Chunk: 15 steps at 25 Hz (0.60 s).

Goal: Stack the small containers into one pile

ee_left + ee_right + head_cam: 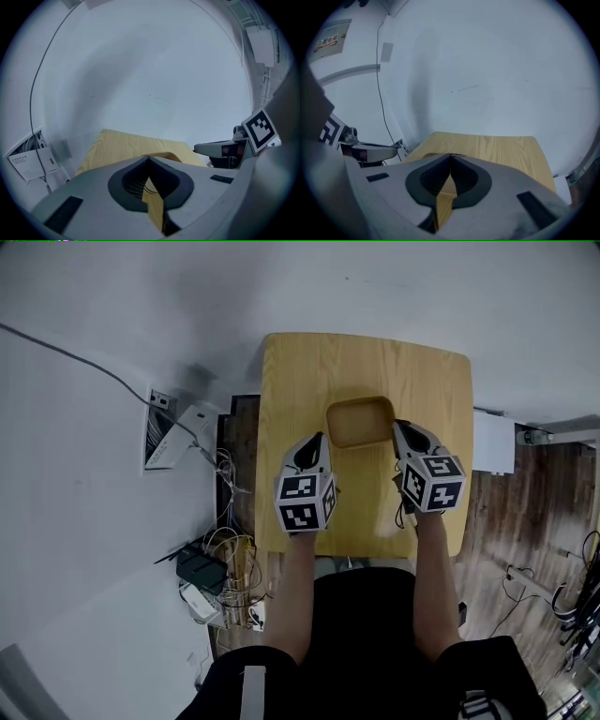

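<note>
A tan, rounded-rectangle container (360, 421) sits on the wooden table (300, 381), a little past its middle. Whether others are nested inside it I cannot tell. My left gripper (318, 438) points at its near left corner, jaws shut and empty. My right gripper (397, 425) lies along its right edge, jaws also shut with nothing between them. In the left gripper view the closed left gripper (149, 158) hides most of the container rim (172, 156), and the right gripper (219, 149) shows at the right. In the right gripper view the shut right gripper (451, 154) covers the container; the left gripper (370, 151) shows at the left.
A white wall stands beyond the table's far edge. Left of the table, tangled cables and power strips (220, 573) lie on the floor beside a wall socket (159, 399). A white box (494, 442) stands at the table's right, over wood flooring.
</note>
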{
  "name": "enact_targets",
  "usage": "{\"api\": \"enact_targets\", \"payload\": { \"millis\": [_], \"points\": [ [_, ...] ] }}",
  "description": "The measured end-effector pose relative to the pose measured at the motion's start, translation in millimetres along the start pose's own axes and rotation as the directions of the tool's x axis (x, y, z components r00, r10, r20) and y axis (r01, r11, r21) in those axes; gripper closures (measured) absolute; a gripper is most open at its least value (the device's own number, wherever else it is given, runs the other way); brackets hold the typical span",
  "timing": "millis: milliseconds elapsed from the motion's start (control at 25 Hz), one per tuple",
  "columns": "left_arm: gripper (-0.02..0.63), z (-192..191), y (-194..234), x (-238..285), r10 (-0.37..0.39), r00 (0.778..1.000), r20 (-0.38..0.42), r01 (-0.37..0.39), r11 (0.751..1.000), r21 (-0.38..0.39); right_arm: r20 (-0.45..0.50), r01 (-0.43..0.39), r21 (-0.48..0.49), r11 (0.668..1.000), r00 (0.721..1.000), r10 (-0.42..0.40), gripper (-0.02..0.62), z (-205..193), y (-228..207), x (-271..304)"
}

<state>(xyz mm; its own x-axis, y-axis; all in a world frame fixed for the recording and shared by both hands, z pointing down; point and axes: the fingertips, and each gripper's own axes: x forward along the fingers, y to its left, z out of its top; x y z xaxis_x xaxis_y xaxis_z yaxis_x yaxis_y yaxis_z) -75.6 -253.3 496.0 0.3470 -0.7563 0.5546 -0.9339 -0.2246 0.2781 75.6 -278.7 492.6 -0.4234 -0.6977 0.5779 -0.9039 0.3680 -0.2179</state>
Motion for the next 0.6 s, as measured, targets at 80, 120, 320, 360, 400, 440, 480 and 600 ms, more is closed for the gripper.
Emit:
{"api": "enact_targets", "payload": {
  "millis": [80,120,320,360,400,440,480,600],
  "points": [
    [0.603,11.6,-0.3,-8.0,-0.008,0.999,0.034,0.007,1.000,0.011,0.045,0.002,-0.005,1.000,0.999,-0.002,0.589,11.1,4.3,-12.7],
    [0.603,18.4,-0.5,-12.7,-0.011,0.999,0.051,0.010,1.000,0.016,0.065,0.005,-0.013,1.000,0.998,-0.005,0.589,16.6,6.5,-19.5],
    [0.603,60.0,-9.8,-36.8,-0.039,0.987,0.157,0.034,0.999,0.038,0.197,0.002,-0.039,0.999,0.980,0.006,0.589,56.5,17.9,-55.5],
    [0.603,68.3,-15.1,-41.4,-0.051,0.982,0.180,0.044,0.998,0.044,0.234,-0.008,-0.039,0.999,0.972,0.017,0.589,67.3,20.6,-64.0],
    [0.603,76.6,-21.2,-46.1,-0.063,0.977,0.203,0.054,0.997,0.052,0.267,-0.013,-0.047,0.999,0.963,0.025,0.589,78.0,23.4,-72.7],
    [0.603,85.0,-27.8,-51.0,-0.075,0.971,0.227,0.062,0.996,0.062,0.296,-0.014,-0.061,0.998,0.955,0.032,0.589,88.1,25.9,-81.6],
    [0.603,93.8,-35.1,-56.0,-0.085,0.964,0.252,0.069,0.995,0.072,0.322,-0.014,-0.078,0.997,0.946,0.038,0.589,97.6,28.0,-90.9],
    [0.603,121.4,-61.5,-74.5,-0.114,0.936,0.333,0.082,0.991,0.110,0.400,-0.017,-0.124,0.992,0.914,0.066,0.589,122.3,31.6,-122.4]
  ]
}}
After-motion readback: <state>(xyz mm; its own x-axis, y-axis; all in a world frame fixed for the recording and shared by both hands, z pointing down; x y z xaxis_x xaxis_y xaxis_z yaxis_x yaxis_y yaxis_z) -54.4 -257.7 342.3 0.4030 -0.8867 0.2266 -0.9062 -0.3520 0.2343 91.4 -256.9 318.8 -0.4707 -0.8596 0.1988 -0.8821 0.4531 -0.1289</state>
